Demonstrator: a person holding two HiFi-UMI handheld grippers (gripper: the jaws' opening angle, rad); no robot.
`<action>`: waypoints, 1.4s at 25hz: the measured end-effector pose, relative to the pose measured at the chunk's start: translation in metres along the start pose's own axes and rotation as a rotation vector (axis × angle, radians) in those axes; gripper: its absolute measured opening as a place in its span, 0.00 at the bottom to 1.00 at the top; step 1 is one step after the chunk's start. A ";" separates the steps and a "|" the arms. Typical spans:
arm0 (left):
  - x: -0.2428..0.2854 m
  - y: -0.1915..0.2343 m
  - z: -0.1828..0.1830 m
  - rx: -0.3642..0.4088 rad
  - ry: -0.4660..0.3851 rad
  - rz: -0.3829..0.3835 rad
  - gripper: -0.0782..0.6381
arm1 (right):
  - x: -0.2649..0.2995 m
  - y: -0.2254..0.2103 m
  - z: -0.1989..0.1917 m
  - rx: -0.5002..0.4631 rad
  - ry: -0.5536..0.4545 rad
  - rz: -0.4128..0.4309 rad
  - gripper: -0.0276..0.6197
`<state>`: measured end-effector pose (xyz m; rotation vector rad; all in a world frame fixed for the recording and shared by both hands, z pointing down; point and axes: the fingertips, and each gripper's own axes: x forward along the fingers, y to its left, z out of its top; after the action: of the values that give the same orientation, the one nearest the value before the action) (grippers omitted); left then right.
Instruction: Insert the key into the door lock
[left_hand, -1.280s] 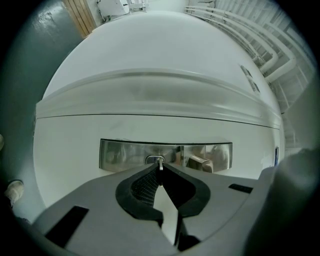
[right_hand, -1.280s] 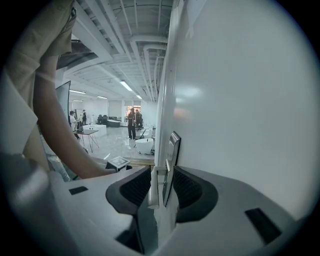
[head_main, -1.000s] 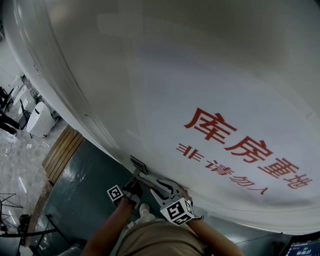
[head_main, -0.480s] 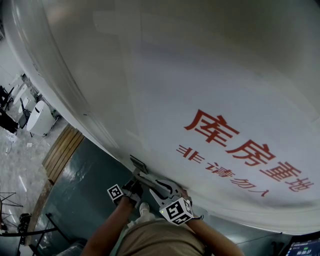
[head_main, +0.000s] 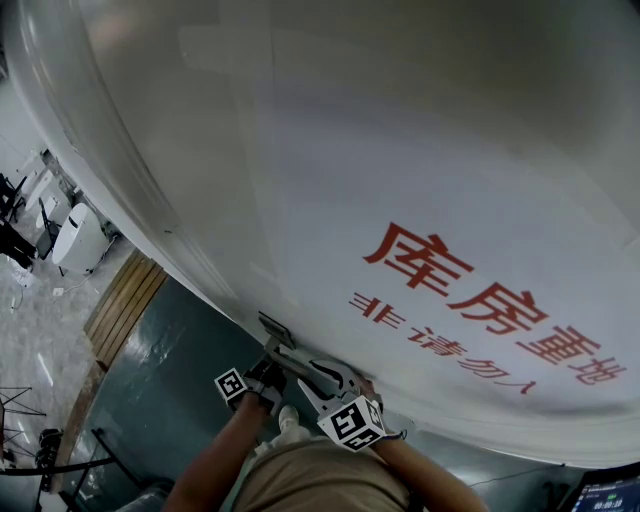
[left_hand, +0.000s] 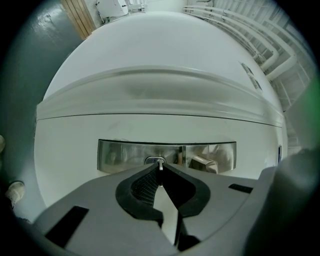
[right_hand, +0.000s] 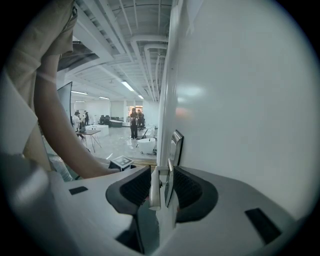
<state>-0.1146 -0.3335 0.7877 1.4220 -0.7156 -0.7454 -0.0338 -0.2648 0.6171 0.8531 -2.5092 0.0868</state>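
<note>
My left gripper view gives me what the head view cannot. Its fingers are pressed together on the key. The key's tip is at the keyhole in the steel lock plate. I cannot tell how deep it sits.

The right gripper view looks along the white door edge-on. Its fingers are pinching the door handle, one pad on each side. Just left of them I see the left gripper's marker cube, and the person's forearm fills the left of that view.

Only the head view shows the red lettering on the door, above and to the right of both grippers. Lower left are a dark green floor, a wooden strip and a white appliance further back. The door takes up most of that view, and the grippers crowd the lock from below.
</note>
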 end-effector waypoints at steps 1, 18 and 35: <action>0.001 0.000 0.000 -0.001 0.001 -0.001 0.15 | 0.000 0.000 0.000 0.000 0.000 -0.001 0.27; 0.002 0.000 0.000 -0.016 -0.017 -0.013 0.15 | 0.006 0.001 0.001 0.002 -0.004 0.009 0.27; 0.006 -0.003 -0.004 0.017 -0.008 0.005 0.15 | 0.002 0.001 -0.002 0.013 0.001 0.001 0.27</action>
<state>-0.1078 -0.3366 0.7848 1.4328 -0.7327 -0.7435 -0.0351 -0.2653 0.6196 0.8573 -2.5103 0.1035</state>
